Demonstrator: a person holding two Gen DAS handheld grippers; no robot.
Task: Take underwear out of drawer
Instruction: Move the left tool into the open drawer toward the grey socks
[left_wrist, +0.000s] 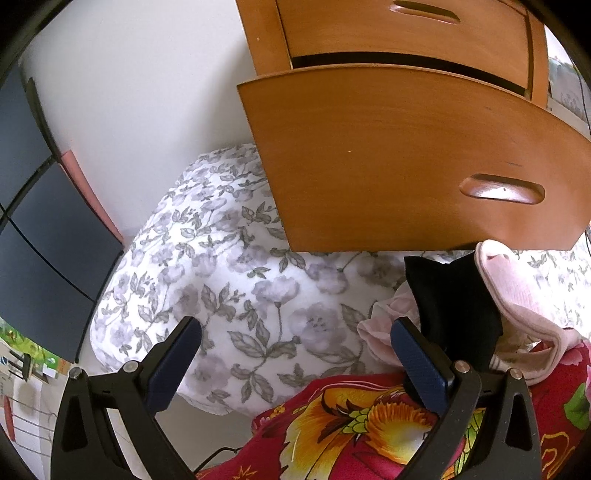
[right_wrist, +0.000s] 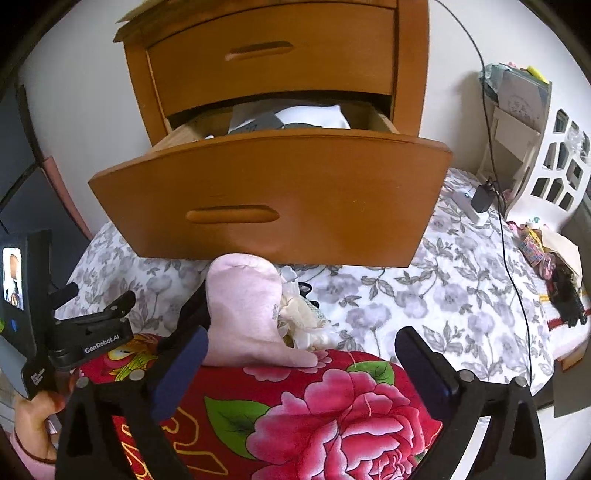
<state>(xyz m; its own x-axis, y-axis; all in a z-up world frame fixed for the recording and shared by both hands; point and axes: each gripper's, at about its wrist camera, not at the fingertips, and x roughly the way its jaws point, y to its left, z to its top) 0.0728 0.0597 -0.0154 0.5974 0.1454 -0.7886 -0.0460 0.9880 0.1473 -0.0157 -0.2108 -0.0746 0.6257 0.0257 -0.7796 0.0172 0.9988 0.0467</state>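
The lower drawer (right_wrist: 273, 199) of a wooden nightstand is pulled out, with white and grey folded cloth (right_wrist: 291, 118) inside. Below its front lies a pile of underwear: a pink piece (right_wrist: 243, 310), a cream lace piece (right_wrist: 303, 314) and a black piece (left_wrist: 454, 295) beside the pink piece (left_wrist: 513, 284). My right gripper (right_wrist: 303, 339) is open, the pink piece just past its left finger. My left gripper (left_wrist: 295, 332) is open over the floral sheet, its right finger next to the black piece. The drawer front (left_wrist: 424, 158) fills the top of the left wrist view.
A red flowered blanket (right_wrist: 332, 406) lies under the pile, on a grey floral bedsheet (right_wrist: 461, 288). A charger with cable (right_wrist: 480, 199), a white lattice shelf (right_wrist: 546, 166) and small toys (right_wrist: 535, 251) sit at the right. A dark panel (left_wrist: 37, 221) stands at the left.
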